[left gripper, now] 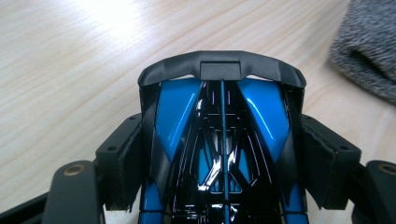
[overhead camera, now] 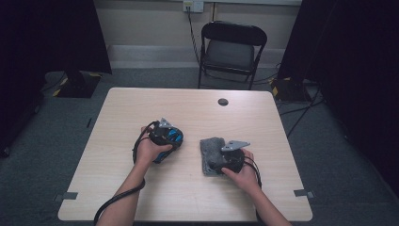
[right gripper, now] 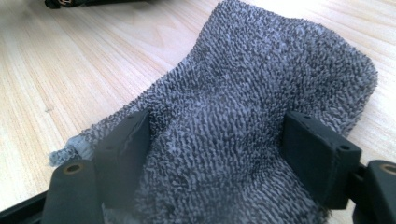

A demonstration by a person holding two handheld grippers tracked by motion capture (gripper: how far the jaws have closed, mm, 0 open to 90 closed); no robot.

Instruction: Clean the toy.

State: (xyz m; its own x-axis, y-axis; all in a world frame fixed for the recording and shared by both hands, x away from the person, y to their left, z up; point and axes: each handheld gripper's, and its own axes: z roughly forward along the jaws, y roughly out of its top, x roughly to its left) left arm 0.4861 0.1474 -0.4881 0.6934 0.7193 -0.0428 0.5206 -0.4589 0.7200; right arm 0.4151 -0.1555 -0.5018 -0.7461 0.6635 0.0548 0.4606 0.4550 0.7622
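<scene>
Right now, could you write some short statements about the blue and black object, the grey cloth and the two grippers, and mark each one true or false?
1. The left gripper has a blue and black object between its jaws. True.
2. The grey cloth hangs over the chair. False: it lies on the table.
3. The right gripper has the grey cloth between its jaws. True.
4. The folding chair stands on the table. False: it stands on the floor behind it.
5. The cloth is bright red. False: it is grey.
</scene>
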